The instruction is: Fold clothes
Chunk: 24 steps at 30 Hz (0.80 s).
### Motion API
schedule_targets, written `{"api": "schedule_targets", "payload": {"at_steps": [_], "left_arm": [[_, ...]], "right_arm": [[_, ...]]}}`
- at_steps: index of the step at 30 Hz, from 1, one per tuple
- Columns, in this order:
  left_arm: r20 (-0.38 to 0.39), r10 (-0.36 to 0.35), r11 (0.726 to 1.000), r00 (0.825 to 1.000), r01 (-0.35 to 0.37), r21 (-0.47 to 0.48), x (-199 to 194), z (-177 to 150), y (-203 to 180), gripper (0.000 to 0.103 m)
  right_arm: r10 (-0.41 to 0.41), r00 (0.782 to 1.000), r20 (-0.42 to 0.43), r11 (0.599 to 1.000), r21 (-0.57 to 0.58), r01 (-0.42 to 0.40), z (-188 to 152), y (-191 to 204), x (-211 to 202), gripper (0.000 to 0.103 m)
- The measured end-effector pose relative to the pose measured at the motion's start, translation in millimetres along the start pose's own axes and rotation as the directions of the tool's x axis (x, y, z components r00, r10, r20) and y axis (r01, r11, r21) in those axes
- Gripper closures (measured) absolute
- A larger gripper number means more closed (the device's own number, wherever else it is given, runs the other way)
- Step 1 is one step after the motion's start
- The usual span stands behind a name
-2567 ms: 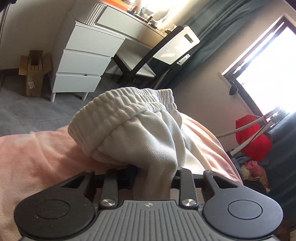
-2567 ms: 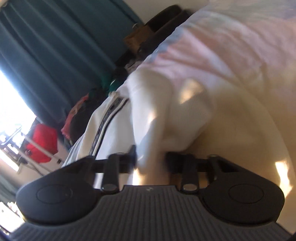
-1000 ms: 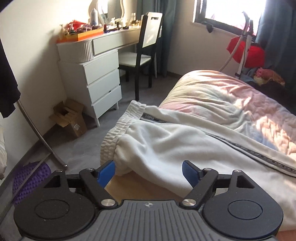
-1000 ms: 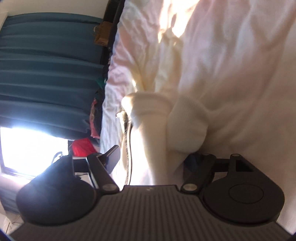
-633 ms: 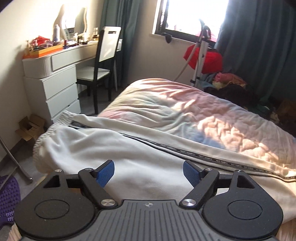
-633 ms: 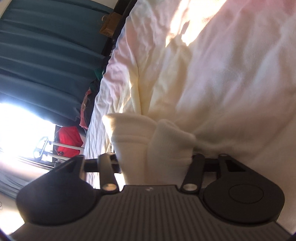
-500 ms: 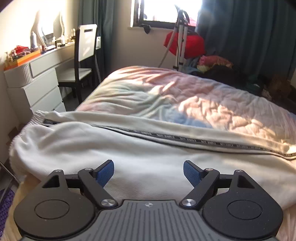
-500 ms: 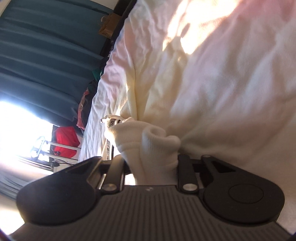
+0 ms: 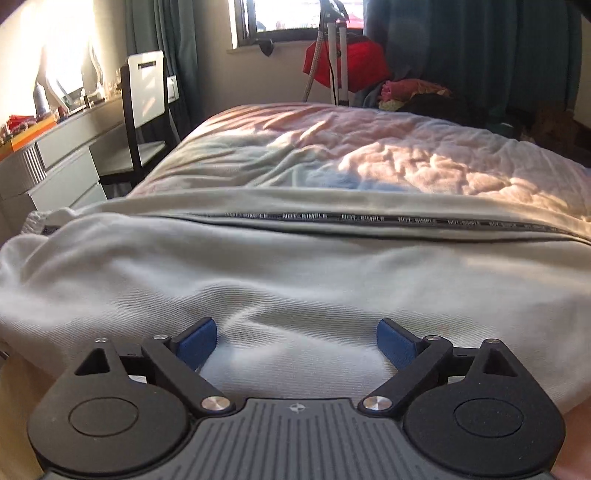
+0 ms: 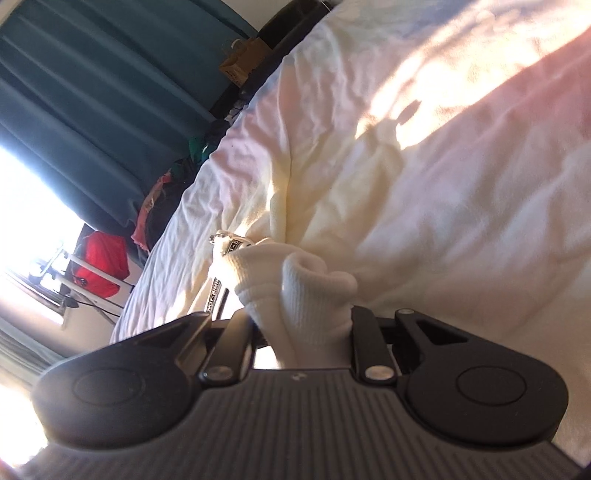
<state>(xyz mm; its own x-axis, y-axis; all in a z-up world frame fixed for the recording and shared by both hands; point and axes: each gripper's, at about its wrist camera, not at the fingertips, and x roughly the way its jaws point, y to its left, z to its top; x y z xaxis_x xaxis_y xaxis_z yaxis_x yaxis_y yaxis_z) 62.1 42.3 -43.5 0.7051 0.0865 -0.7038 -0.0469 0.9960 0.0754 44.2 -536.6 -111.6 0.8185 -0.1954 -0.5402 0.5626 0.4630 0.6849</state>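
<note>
1. The white sweatpants [image 9: 295, 280] were cut off by the left and right edges of the left wrist frame.
2. The fingertips of the right gripper [image 10: 301, 325] were hidden by the bunched ribbed cuff [image 10: 295, 288].
3. The items on the dresser [image 9: 55, 147], upper left, were washed out by glare.
4. The window [image 10: 22, 192] at the left of the right wrist frame was overexposed.

A home bedroom — a bed [image 9: 369, 155] under a rumpled pink quilt fills the room. A dressing table [image 9: 55, 147] with a chair [image 9: 144, 110] stands alongside, and teal curtains [image 9: 480, 48] frame the window [image 9: 288, 14] — laundry [image 9: 413, 92] heaped below.
</note>
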Motion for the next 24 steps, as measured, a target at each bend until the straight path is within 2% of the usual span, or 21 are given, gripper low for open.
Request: {"api": "schedule_targets", "payload": {"at_steps": [4, 8, 13, 16, 19, 22, 24], "left_arm": [[-0.002, -0.018, 1.0, 1.0, 0.018, 0.011, 1, -1, 5, 0.007], [-0.003, -0.034, 0.999, 0.999, 0.034, -0.003, -5, 2, 10, 0.007], [0.039, -0.005, 0.999, 0.999, 0.003, 0.035, -21, 0, 8, 0.007], [0.102, 0.017, 0.998, 0.995, -0.022, 0.052, -36, 2, 11, 0.007], [0.153, 0.022, 1.0, 0.988, -0.024, 0.011, -51, 8, 23, 0.007], [0.189, 0.014, 0.999, 0.982, -0.005, -0.047, -62, 17, 34, 0.007], [0.206, 0.016, 0.998, 0.978, -0.003, -0.066, -67, 22, 40, 0.007]], "right_arm": [[-0.032, 0.997, 0.064, 0.987, -0.154, 0.041, -6, 30, -13, 0.086], [-0.051, 0.986, 0.157, 0.938, -0.332, 0.101, -16, 65, -29, 0.086], [0.029, 0.964, 0.263, 0.898, -0.431, 0.091, -36, 109, -56, 0.086], [0.116, 0.948, 0.296, 0.85, -0.524, 0.059, -60, 143, -76, 0.086], [0.241, 0.923, 0.3, 0.749, -0.663, 0.021, -100, 180, -96, 0.086], [0.363, 0.901, 0.237, 0.597, -0.802, -0.029, -151, 210, -112, 0.086], [0.408, 0.901, 0.15, 0.492, -0.867, -0.079, -188, 219, -115, 0.086]]}}
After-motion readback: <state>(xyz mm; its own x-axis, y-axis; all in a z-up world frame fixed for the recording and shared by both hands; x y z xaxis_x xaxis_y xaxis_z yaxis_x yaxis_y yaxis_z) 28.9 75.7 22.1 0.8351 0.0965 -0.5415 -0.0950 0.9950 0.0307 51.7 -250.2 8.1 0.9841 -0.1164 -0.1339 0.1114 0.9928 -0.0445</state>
